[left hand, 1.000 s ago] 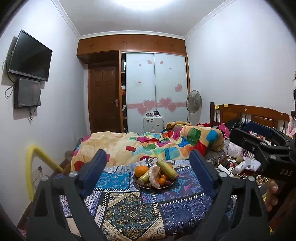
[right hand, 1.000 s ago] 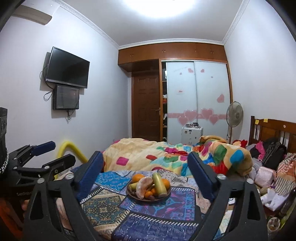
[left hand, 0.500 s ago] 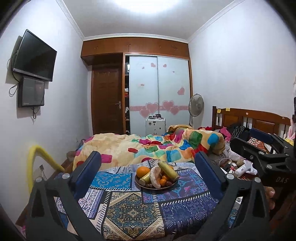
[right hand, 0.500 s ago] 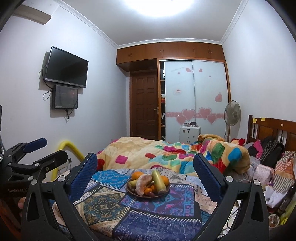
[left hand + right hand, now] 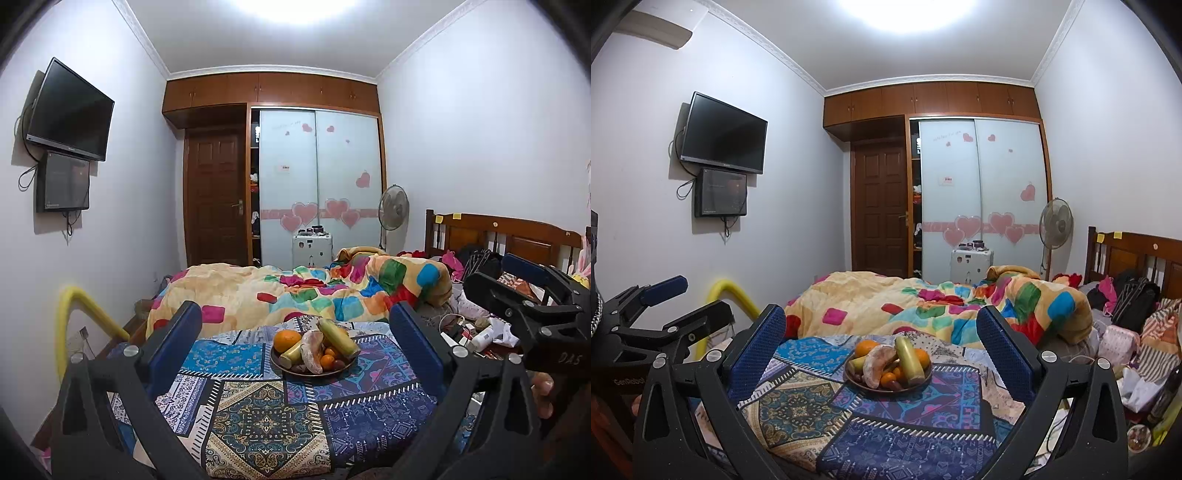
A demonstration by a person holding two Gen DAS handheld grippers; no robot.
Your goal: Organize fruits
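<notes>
Right now both tongs are standing wide open and gripping nothing: the left tongs [image 5: 295,328] and the right tongs [image 5: 881,325] are each framing a dark plate [image 5: 855,380] of fruits [image 5: 886,360], which is sitting on the patterned cloth [image 5: 798,402] spread over the bed [image 5: 871,299].

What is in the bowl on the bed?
The bowl holds a big orange, small oranges, bananas and dark fruit. What lies underneath them is hidden.

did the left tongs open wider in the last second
Yes. The left tongs spread apart: against the patterned cloth, each blue pad now sits farther out from the fruit plate.
</notes>
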